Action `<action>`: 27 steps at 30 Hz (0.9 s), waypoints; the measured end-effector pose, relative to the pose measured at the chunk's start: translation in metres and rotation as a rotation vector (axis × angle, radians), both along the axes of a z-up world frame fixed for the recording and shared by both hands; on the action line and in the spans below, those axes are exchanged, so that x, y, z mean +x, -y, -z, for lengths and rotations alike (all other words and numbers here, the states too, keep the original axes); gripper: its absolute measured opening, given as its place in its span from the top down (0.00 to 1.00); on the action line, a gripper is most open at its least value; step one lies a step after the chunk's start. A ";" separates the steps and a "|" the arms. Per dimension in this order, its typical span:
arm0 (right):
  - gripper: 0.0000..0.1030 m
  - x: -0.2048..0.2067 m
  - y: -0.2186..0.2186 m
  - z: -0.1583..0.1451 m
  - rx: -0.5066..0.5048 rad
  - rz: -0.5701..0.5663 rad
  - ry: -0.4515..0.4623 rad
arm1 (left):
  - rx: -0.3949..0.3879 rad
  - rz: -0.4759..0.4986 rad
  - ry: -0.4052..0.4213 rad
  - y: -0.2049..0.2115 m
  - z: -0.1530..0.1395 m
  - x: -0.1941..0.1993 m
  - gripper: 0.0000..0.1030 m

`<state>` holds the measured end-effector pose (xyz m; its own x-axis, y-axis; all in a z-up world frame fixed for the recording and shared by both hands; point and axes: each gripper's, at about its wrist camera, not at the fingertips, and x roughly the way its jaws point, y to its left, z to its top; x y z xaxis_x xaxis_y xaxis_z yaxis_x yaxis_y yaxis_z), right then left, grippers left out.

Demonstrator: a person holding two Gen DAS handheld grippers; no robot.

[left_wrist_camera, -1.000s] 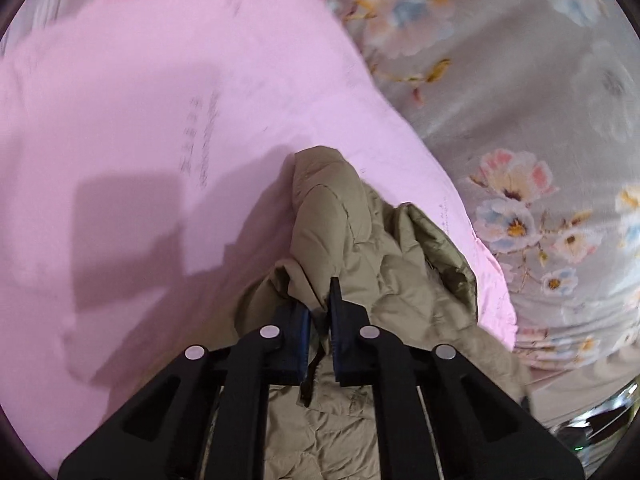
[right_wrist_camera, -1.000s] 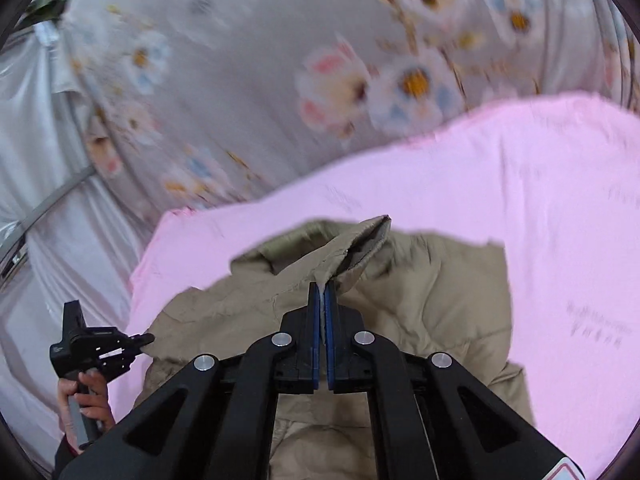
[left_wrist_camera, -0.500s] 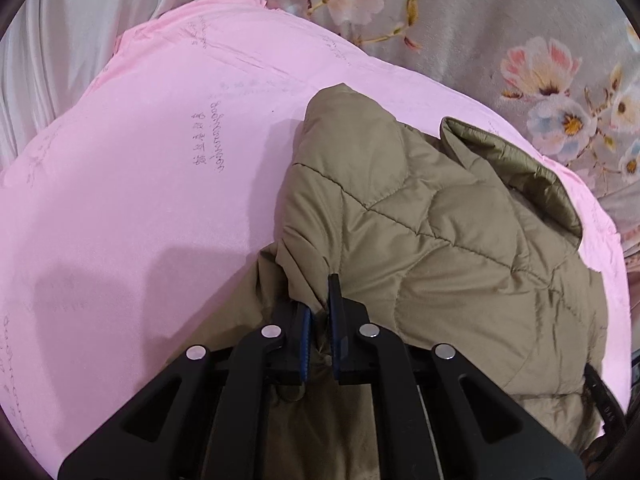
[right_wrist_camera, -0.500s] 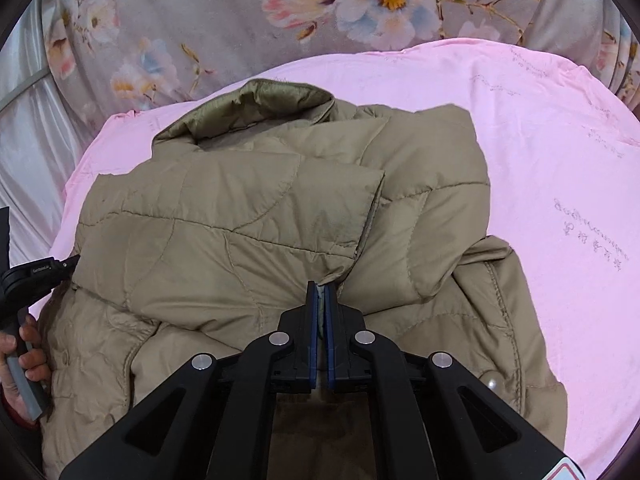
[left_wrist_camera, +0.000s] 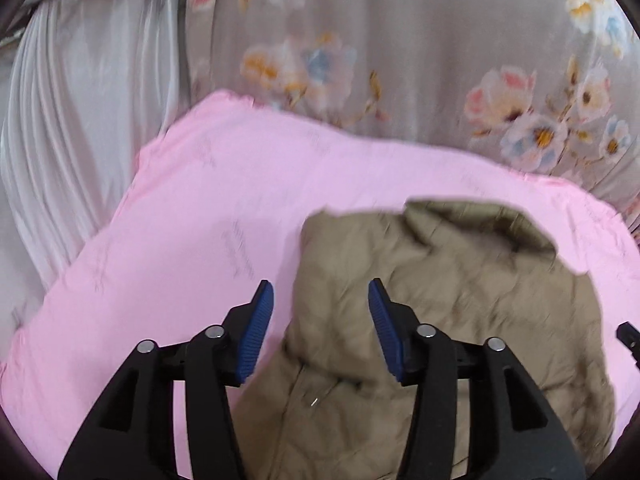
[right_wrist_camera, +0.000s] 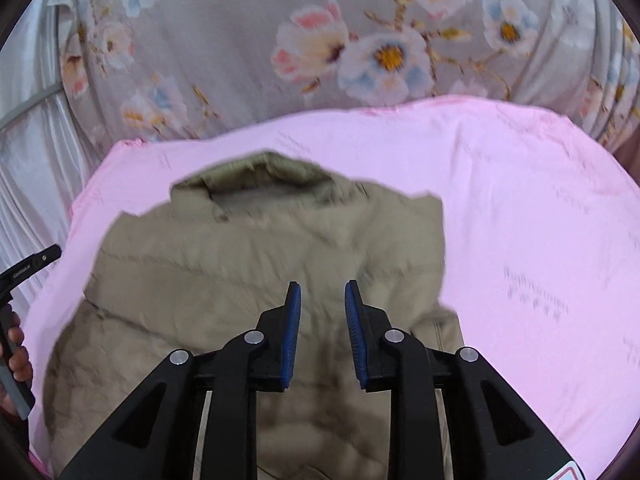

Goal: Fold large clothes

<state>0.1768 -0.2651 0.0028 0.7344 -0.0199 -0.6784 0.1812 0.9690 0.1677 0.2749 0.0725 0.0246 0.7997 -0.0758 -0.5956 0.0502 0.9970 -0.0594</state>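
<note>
1. Left wrist view: the left tool (left_wrist_camera: 321, 298) is spread wide and grasps nothing, hovering over the khaki quilted jacket (left_wrist_camera: 460, 292)
2. Right wrist view: the right tool (right_wrist_camera: 322, 300) is released above the jacket (right_wrist_camera: 248, 264)
3. Jacket lies folded on the pink sheet (right_wrist_camera: 540, 208), collar toward the floral fabric (right_wrist_camera: 320, 40)
</note>
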 end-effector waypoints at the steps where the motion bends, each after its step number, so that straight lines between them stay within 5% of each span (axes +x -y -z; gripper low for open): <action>1: 0.76 0.006 -0.003 -0.007 -0.001 -0.009 0.016 | -0.007 0.011 0.015 0.010 -0.011 0.007 0.50; 6: 0.62 0.046 -0.033 -0.014 -0.042 -0.050 0.044 | 0.036 0.074 0.003 0.072 -0.007 0.037 0.46; 12: 0.59 0.078 -0.058 0.051 -0.111 -0.064 -0.097 | 0.168 0.115 -0.147 0.124 0.088 0.063 0.46; 14: 0.59 0.075 -0.059 0.077 -0.104 -0.067 -0.112 | 0.169 0.104 -0.116 0.123 0.111 0.057 0.43; 27: 0.56 0.071 -0.062 0.083 -0.120 -0.048 -0.109 | 0.194 0.091 -0.114 0.126 0.117 0.055 0.40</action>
<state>0.2476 -0.2036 -0.0802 0.6584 -0.0722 -0.7492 0.1451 0.9889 0.0322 0.3296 -0.0533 -0.0928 0.7215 -0.0199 -0.6922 0.1447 0.9818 0.1227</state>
